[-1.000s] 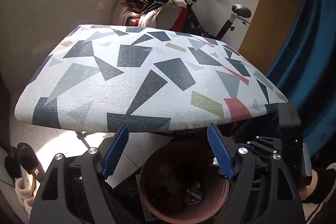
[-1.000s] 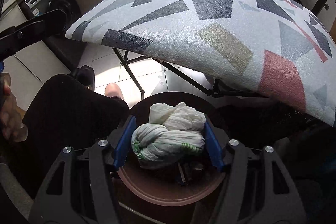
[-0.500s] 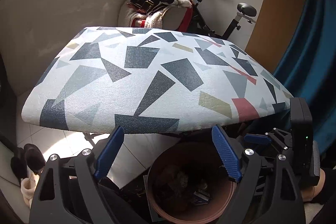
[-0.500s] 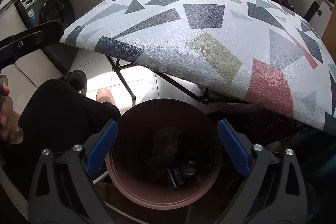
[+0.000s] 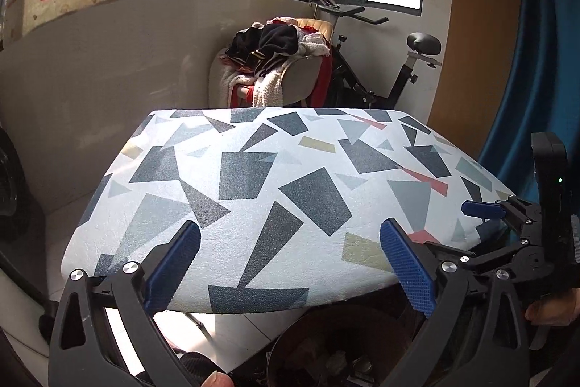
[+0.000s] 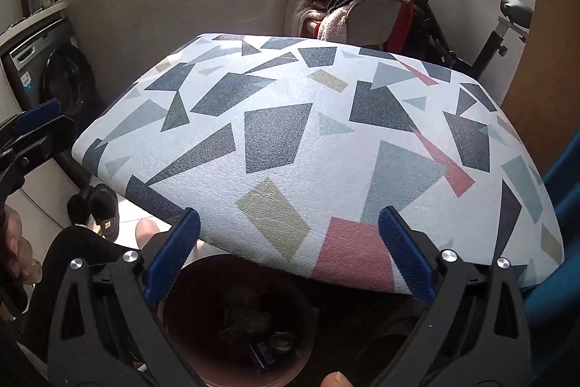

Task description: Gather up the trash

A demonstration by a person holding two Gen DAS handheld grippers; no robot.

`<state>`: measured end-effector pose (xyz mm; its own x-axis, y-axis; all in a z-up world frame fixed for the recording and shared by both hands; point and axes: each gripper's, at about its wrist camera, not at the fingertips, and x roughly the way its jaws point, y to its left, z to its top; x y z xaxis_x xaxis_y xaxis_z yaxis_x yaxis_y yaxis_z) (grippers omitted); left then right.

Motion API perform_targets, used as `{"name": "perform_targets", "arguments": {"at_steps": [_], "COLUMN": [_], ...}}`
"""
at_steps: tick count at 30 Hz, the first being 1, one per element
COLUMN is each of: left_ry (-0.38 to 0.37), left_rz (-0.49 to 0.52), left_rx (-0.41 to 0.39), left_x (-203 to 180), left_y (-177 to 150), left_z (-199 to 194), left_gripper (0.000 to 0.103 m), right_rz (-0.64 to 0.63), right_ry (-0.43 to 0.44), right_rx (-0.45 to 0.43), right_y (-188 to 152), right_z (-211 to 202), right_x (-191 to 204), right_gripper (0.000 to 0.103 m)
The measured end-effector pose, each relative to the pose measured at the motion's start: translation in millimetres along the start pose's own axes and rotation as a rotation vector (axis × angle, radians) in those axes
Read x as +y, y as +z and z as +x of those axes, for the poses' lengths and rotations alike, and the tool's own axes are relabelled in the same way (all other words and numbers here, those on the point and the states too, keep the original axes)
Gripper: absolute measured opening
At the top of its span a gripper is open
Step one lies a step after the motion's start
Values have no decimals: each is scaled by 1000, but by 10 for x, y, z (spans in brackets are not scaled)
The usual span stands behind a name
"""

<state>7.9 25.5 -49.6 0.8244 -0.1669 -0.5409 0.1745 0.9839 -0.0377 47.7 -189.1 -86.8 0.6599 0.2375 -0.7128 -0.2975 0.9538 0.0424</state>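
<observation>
Right claw (image 6: 288, 254) and left claw (image 5: 290, 265) both gaped empty above the brown bin (image 6: 237, 318); its dim contents were possibly trash, beside the patterned counter (image 6: 308, 140).

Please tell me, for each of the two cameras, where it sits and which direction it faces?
Left wrist: on the open left gripper, facing over the patterned table toward the window; a thumb and the right gripper show.
Right wrist: on the open right gripper, angled down at table and brown bin; a foot shows.
Shared: table, bin, exercise bike.
</observation>
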Motion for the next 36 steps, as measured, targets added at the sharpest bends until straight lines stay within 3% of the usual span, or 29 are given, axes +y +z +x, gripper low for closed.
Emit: {"name": "perform_targets", "arguments": {"at_steps": [6,9,14,36], "left_ry": [1,15,17,64], "left_rz": [34,37,36,71], "left_rx": [-74,-117,-125,-152], "left_x": [-137,-179,-203,-253], "left_y": [385,526,691,792], "left_z": [-55,-126,-183,-265], "left_gripper": [97,97,97,97], "right_rz": [7,3,1,12], "right_ry": [-49,-69,-88,-93], "right_rx": [-114,-141,-166,-200], "right_y": [439,544,607,652], "right_z": [-344,-464,-583,-698], "right_x": [-257,-349,-423,-439], "right_gripper": [97,97,97,97]}}
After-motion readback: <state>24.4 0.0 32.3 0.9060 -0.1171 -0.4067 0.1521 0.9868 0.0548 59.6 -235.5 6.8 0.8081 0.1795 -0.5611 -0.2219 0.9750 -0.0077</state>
